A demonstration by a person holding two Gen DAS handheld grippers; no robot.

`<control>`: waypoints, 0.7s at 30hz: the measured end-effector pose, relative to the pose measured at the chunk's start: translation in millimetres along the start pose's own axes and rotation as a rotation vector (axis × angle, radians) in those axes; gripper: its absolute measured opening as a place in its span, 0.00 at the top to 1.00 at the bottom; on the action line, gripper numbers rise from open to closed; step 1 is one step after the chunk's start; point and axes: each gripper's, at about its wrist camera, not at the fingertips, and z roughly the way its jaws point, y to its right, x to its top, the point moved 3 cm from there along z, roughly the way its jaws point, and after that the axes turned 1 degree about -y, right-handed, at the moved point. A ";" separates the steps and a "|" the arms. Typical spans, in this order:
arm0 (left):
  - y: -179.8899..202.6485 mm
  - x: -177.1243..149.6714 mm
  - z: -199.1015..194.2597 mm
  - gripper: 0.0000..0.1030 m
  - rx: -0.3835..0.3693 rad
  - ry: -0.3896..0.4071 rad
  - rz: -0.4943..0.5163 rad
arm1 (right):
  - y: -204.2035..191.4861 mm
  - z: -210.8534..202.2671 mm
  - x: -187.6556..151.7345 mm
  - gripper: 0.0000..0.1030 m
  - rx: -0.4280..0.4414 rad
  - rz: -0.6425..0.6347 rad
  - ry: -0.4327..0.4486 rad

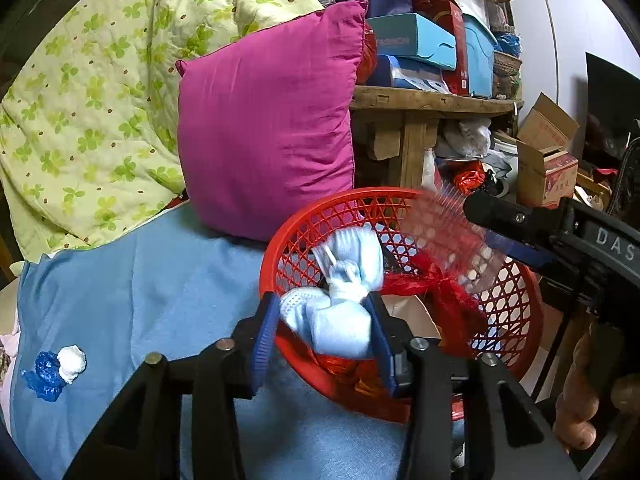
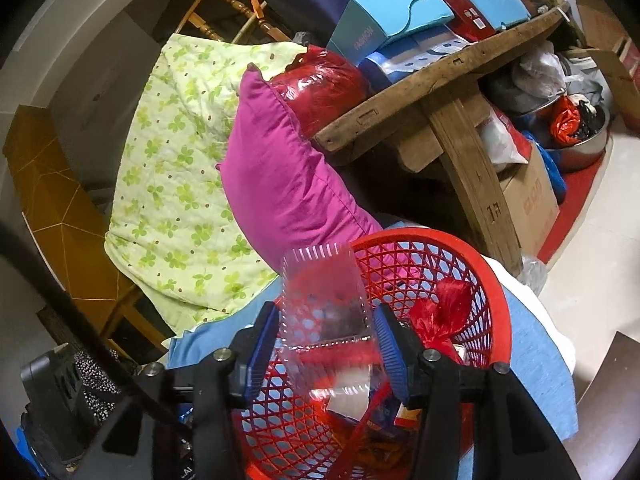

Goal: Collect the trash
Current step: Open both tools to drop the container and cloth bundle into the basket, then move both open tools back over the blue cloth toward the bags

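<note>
Left gripper [image 1: 326,330]: jaws closed on pale blue wad [image 1: 340,312], at red basket [image 1: 516,312] rim. Right gripper [image 2: 324,344]: jaws apparently pinching clear plastic tray [image 2: 324,300] over basket. You: move each fully inside rim before releasing.

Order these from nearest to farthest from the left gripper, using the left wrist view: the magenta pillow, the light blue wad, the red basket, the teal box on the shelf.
1. Light blue wad, between the left gripper's fingers.
2. Red basket, just beyond.
3. Magenta pillow, behind, upright.
4. Teal box, on the shelf, upper right.
</note>
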 end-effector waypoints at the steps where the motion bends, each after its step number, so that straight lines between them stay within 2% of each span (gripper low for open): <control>1: -0.3 -0.3 0.1 0.53 -0.002 0.000 0.000 | -0.2 -0.4 0.0 0.42 0.000 0.001 0.002; 4: -2.4 -1.7 -1.2 0.46 0.002 0.004 -0.005 | -0.4 -0.2 0.2 0.42 -0.003 -0.001 0.003; 8: -7.6 -3.4 -3.4 0.41 0.012 0.009 -0.013 | -2.5 -0.2 -0.8 0.42 -0.006 -0.009 0.003; 16: -18.7 -8.0 -8.6 0.40 0.034 0.009 -0.025 | -7.9 3.0 -3.7 0.42 -0.008 -0.022 -0.004; 19: -26.0 -11.2 -12.6 0.32 0.045 0.012 -0.038 | -12.5 5.3 -4.8 0.42 -0.006 -0.032 -0.004; 21: -32.4 -14.1 -16.7 0.31 0.055 0.018 -0.047 | -17.9 5.9 -6.0 0.42 -0.003 -0.045 0.001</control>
